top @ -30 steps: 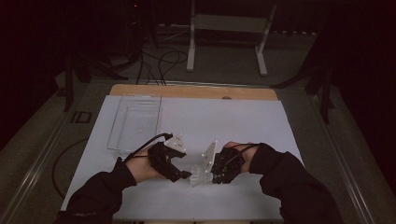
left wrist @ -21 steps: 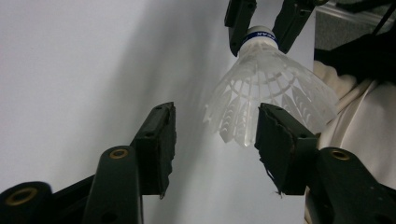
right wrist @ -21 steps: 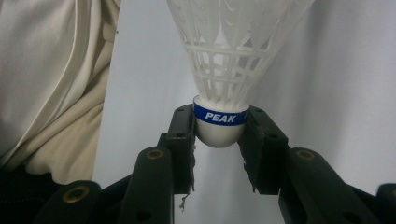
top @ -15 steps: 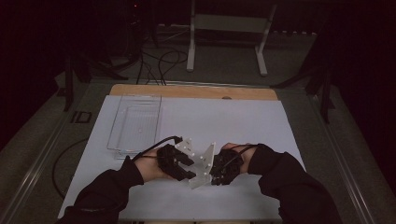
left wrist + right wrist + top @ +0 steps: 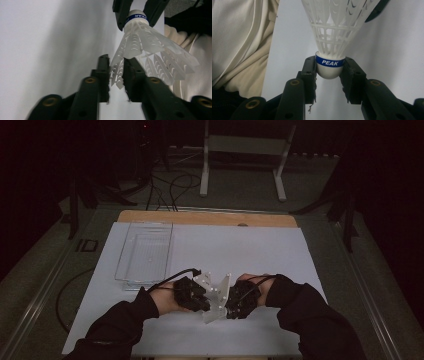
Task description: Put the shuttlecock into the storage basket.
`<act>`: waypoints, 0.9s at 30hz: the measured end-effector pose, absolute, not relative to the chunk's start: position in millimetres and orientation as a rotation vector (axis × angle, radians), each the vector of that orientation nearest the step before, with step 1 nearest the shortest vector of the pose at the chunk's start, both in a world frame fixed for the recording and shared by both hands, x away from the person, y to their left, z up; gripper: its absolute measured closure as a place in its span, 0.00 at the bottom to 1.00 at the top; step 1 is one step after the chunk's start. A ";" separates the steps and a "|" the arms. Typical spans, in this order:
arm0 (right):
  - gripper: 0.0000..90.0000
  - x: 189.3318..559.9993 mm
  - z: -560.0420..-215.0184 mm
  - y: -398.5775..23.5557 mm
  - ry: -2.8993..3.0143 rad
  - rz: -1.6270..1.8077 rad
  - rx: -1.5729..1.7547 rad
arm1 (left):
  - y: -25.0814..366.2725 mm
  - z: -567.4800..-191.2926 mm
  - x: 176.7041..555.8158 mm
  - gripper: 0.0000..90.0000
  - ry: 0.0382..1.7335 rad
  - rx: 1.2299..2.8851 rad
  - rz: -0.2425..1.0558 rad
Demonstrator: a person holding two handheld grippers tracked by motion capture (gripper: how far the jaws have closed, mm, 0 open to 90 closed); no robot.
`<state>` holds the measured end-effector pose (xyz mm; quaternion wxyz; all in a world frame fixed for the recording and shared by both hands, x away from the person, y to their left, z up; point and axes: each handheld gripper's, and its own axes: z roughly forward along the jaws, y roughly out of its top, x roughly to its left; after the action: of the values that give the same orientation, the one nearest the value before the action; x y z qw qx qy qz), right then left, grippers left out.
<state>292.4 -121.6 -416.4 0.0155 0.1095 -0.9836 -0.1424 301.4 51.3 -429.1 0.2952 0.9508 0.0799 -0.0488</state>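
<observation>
Right gripper view has the shuttlecock [image 5: 332, 37] caught by its rounded white cork base, right gripper [image 5: 329, 72] closed on it w/ one jaw each side of the blue band marked PEAK, skirt fanning up and away from the camera. Left gripper view: left gripper [image 5: 116, 70] is pinching the rim of the white feather-pattern skirt, jaws nearly together w/ a thin bit of skirt between them; the cork end [image 5: 136, 15] sits farther off in the other gripper's jaws. So the shuttlecock [image 5: 147, 50] is held at both ends, up off the white sheet [image 5: 240, 250], at the near-centre of the table betw the two hands.

Handling, as a judgement: v. light, almost no weight to fight. Cork end looks firm and rounded, the safest place to hold, tho smooth, so it could squirt out if squeezed off-centre. Skirt looks like thin plastic lattice, springy, prob bends or creases under a hard pinch; grip at the rim is weak and would let it twist. Best kept by the base.

Containers: a clear plastic tray [image 5: 146, 251] lies on the sheet at far left, well apart from both grippers; it looks empty, tho it's see-through and dim so can't be fully sure
</observation>
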 end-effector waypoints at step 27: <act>0.73 289.5 -418.7 -121.6 -3.062 -0.454 0.331 | 53.2 -428.8 305.7 1.00 0.181 2.553 -0.213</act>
<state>289.5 -121.6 -418.7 0.0140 0.1062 -0.9835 -0.1458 305.7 53.2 -428.8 0.2827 0.9535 0.0677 -0.0796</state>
